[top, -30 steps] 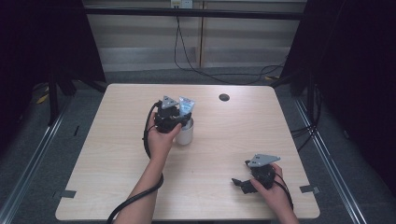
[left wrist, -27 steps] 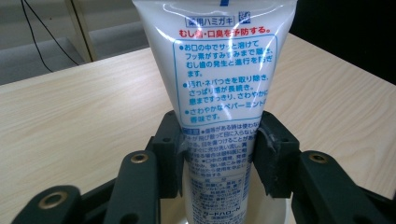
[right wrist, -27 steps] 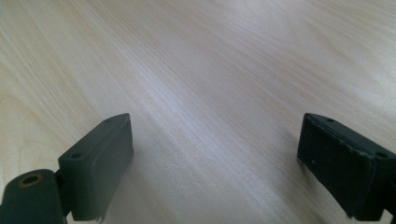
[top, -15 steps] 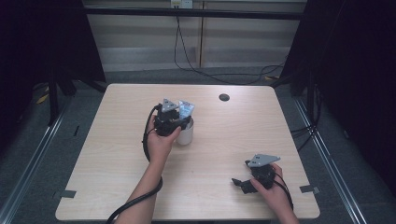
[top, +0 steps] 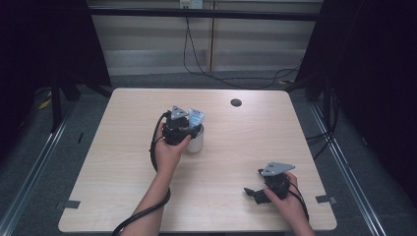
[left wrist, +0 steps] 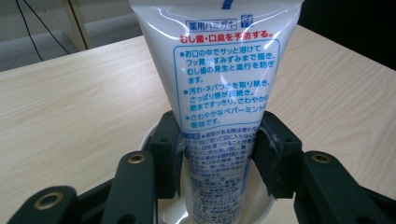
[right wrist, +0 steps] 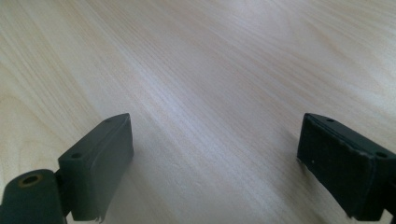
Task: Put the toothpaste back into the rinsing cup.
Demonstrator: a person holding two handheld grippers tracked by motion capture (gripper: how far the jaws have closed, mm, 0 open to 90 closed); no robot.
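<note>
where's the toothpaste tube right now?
High view: the toothpaste tube stands in the white cup, table centre-left, clamped by the left gripper.

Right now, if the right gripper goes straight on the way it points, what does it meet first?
Probably the bare table: the right gripper has its fingers wide apart, tilted down toward the wood, with nothing between them. Depth is hard to judge.

Left gripper (top: 178,129) is right up against the white cup (top: 195,142) with the tube (top: 195,118) poking out, right gripper (top: 256,193) well apart on the worktop (top: 123,147).
</note>
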